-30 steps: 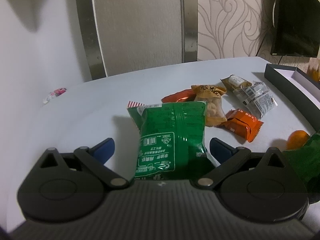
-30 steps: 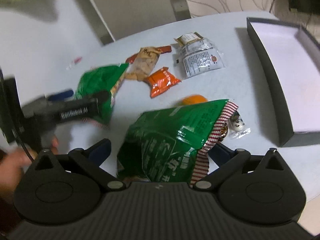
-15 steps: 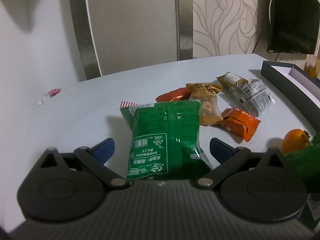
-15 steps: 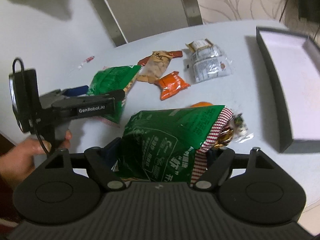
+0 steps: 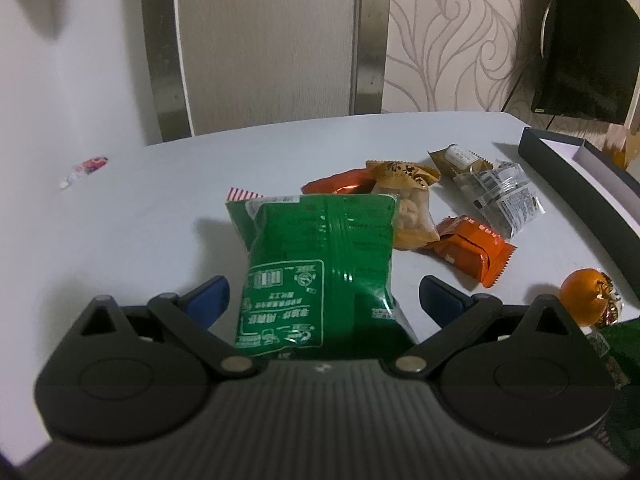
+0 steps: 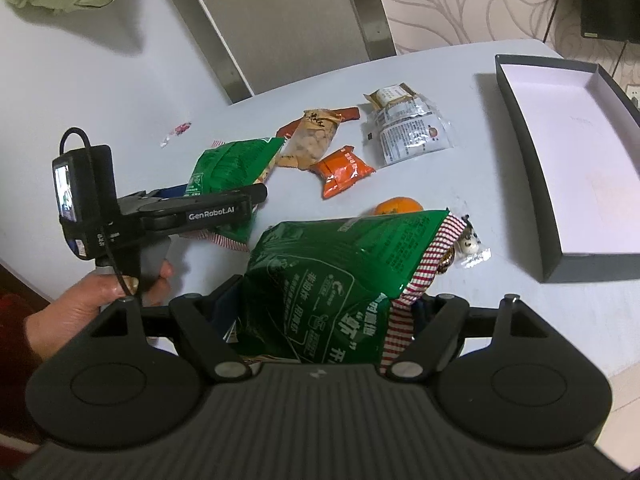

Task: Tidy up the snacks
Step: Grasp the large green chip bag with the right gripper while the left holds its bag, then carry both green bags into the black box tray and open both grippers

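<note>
Right hand-held gripper (image 6: 320, 312): jaws closed onto large green snack bag (image 6: 332, 280), striped edge at 3 o'clock side. Left hand-held gripper (image 6: 224, 200) at 10 o'clock, held by a hand (image 6: 100, 296), fingers straddling a smaller green bag (image 6: 228, 168). Orange packet (image 6: 340, 170), tan pouch (image 6: 314, 138), clear packet (image 6: 412, 132) lie at 12 o'clock on the desk (image 6: 460, 200). Open dark box (image 6: 568, 152) at 2 o'clock.

the table (image 5: 140, 232) is seen low and close from the left wrist, steeply from above from the right; the orange packet (image 5: 474, 250) (image 6: 343, 171) is shared.
</note>
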The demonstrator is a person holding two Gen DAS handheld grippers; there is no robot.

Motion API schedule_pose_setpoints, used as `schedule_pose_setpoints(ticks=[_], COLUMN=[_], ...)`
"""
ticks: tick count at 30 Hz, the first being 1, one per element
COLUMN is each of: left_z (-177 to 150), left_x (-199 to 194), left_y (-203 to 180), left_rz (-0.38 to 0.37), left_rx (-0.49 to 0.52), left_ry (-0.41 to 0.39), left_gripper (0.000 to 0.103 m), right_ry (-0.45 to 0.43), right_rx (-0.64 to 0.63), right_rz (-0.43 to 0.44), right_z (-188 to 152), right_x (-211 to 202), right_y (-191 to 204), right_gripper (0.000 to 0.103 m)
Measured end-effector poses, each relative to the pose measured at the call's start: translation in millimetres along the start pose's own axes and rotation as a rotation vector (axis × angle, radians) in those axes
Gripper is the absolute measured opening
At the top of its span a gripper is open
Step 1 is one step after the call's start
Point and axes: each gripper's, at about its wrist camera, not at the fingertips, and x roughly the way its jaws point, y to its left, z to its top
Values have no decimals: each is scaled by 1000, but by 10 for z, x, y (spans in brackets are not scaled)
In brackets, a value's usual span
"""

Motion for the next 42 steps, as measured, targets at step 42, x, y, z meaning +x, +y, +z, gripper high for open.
schedule_pose_setpoints(ticks=[42], left_z=[797], left_x=[-104], left_y=[-1447], left_rz=[-201], left_rx=[76], left_ry=[-160], left_gripper=[64], right_ry=[-230], right_rx=[42], right_rz=[-249], right_z=[561], right_x=[-804], right_y=[-1546], right_gripper=[82])
